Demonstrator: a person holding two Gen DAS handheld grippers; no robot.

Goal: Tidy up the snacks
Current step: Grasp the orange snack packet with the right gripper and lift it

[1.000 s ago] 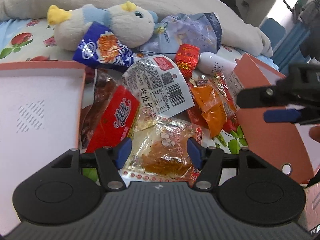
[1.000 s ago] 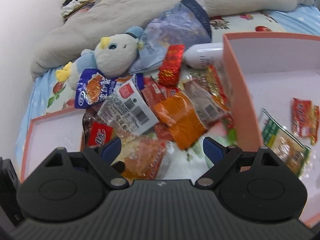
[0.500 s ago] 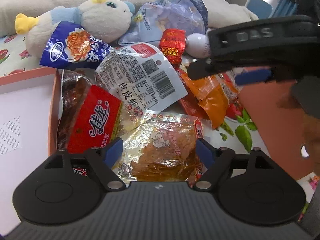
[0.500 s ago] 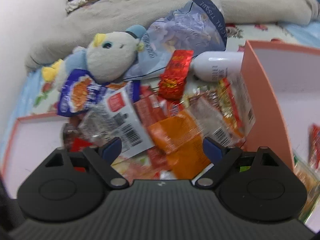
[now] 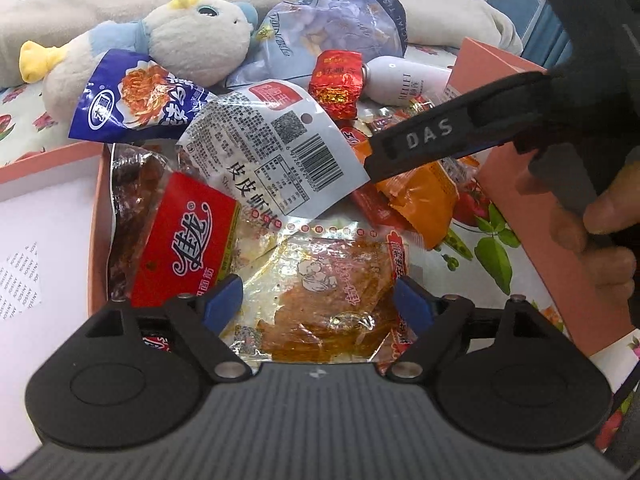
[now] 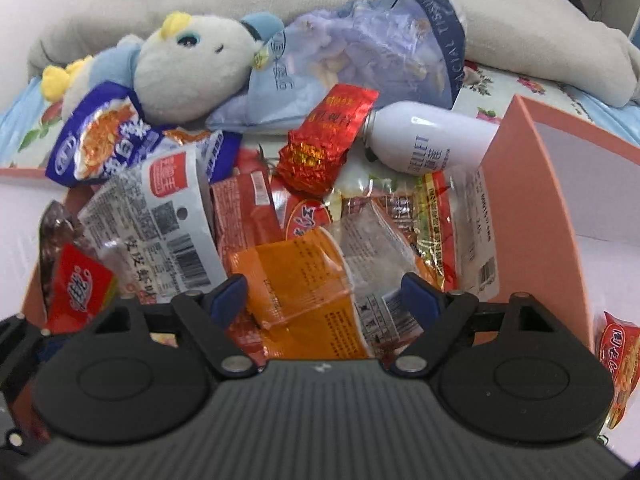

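A plush duck [image 6: 188, 68], tissue pack [image 6: 372, 44] and white bottle [image 6: 428, 140] on bedding.

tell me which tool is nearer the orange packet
Right. The right tool is open right over the orange packet; the left tool is open over a clear jerky packet beside it.

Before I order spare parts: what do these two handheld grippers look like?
Both look alike: the left gripper and right gripper have a ribbed dark grey body, black finger arms on silver pivot pins and blue pads. In the left wrist view, the right gripper's black finger bears white "DAS" lettering, and a green light glows on its housing.
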